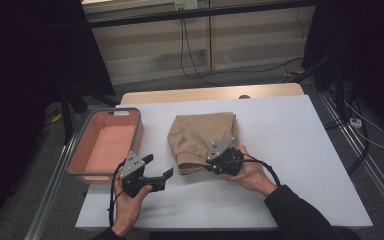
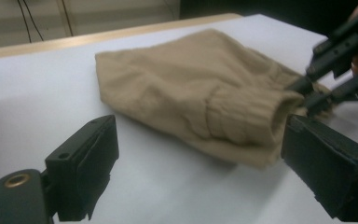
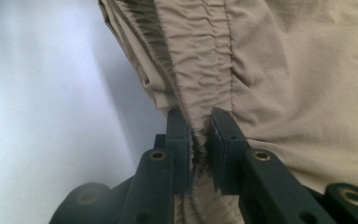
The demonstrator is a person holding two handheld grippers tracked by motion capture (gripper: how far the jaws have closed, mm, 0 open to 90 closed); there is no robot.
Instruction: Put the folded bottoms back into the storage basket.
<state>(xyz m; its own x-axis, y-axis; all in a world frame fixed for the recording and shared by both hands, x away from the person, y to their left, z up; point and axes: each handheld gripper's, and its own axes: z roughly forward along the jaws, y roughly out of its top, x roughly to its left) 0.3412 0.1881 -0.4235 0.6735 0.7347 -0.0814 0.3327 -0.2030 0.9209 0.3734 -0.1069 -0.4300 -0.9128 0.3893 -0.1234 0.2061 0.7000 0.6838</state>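
Observation:
A folded tan garment with a gathered elastic band lies in the middle of the white table. My right gripper sits at the garment's near edge, shut on the elastic band; the cloth is pinched between its two black jaws. Beside the garment's near left corner my left gripper stands open, apart from the cloth. In the left gripper view its jaws frame the garment's rolled end with nothing pressed between them, and the right gripper shows at the far right.
A pink basket with a grey rim stands at the table's left edge, close behind the left hand. White tabletop stretches to the right of the garment. Cables run on the floor beyond the table.

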